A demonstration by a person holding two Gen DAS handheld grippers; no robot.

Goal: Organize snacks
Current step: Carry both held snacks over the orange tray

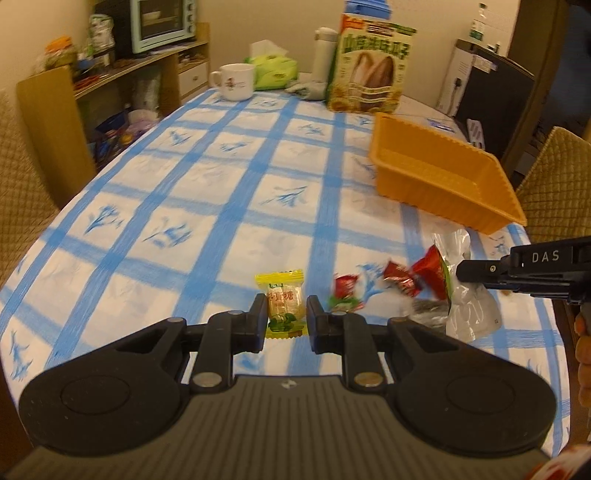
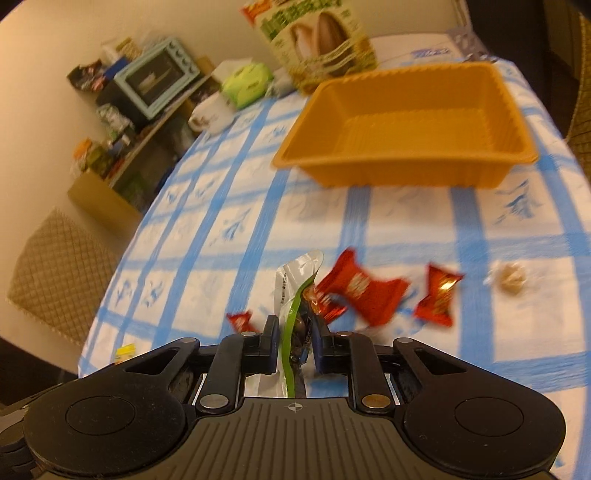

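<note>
My left gripper (image 1: 286, 314) is shut on a yellow-wrapped candy (image 1: 283, 303) low over the tablecloth. My right gripper (image 2: 295, 345) is shut on a clear snack pouch with a green edge (image 2: 295, 295), held upright; the pouch also shows in the left wrist view (image 1: 463, 295), with the right gripper's side (image 1: 517, 273) at it. Red candies lie near: two in the right wrist view (image 2: 360, 291) (image 2: 436, 295), a small one (image 2: 240, 321) at the left, and one with a green end (image 1: 345, 293). The empty orange tray (image 2: 406, 110) (image 1: 443, 173) sits beyond them.
A pale unwrapped sweet (image 2: 511, 278) lies at the right. A sunflower-seed box (image 1: 369, 66), white mug (image 1: 234, 81), green tissue pack (image 1: 273, 68) and flask (image 1: 325, 48) stand at the table's far end. Chairs (image 1: 557, 177) (image 2: 59, 273) flank the table; shelves with a toaster oven (image 1: 162, 24) are left.
</note>
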